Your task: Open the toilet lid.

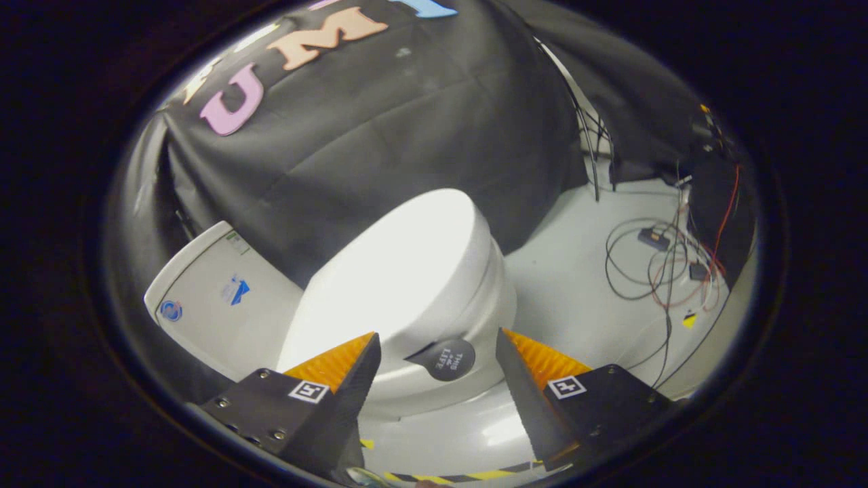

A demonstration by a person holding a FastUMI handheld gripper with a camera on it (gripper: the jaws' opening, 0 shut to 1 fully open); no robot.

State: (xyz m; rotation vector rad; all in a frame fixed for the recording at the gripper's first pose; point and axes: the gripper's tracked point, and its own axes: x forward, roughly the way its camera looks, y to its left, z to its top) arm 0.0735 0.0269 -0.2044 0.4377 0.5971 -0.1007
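Your gripper (437, 356) is spread wide, gripping nothing. Toilet lid (400, 271) is down, just ahead; its round lift tab (444, 359) sits between the fingers, likely your grab point for lifting.

Light falls from above and strikes the toilet lid (407, 271) hardest, so its top is blown out to plain white with no surface detail. The tank (217, 298) beside it and the pale floor (576, 285) are evenly lit and softer. The black cloth (380, 135) behind soaks up light, showing only faint creases. Shade lies under the front lip of the lid. The gripper (437, 366), its fingers spread apart, is lit on the ridged inner faces and dark outside. Straight lines bow strongly outward, and the cables (664, 264) near the rim look slightly soft.
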